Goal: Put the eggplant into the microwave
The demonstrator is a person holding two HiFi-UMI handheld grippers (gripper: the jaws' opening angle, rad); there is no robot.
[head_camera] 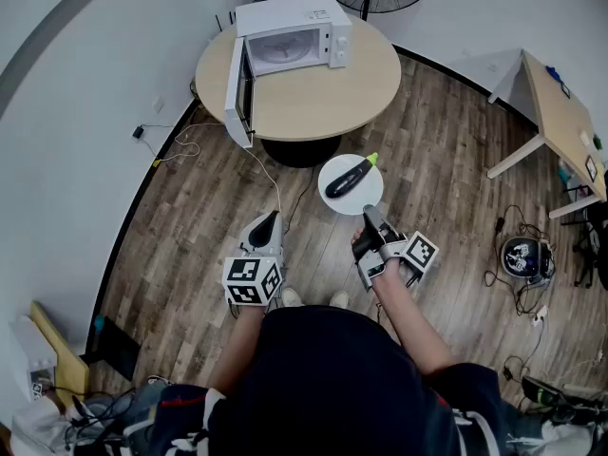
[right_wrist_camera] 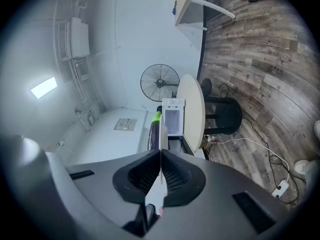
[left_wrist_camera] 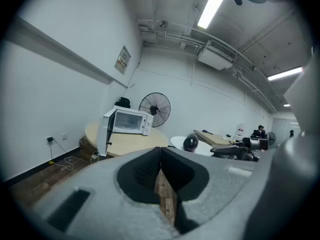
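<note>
Right tool (head_camera: 369, 213) clenched on the rim of a white plate (head_camera: 372, 194) that carries the eggplant (head_camera: 350, 177) level above the floor, presumably so that it rides without a direct grasp. Left tool (head_camera: 269, 222) closed on nothing, held aside. Microwave (head_camera: 290, 38) stands with its door (head_camera: 237, 91) open on the round bench (head_camera: 328, 98), well ahead; a cable (head_camera: 274, 180) crosses the floor between

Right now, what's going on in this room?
A person stands holding a gripper in each hand. The right gripper is pinching the rim of a white plate that carries the eggplant. The left gripper is shut and empty. The microwave sits on the round table, door open.
</note>
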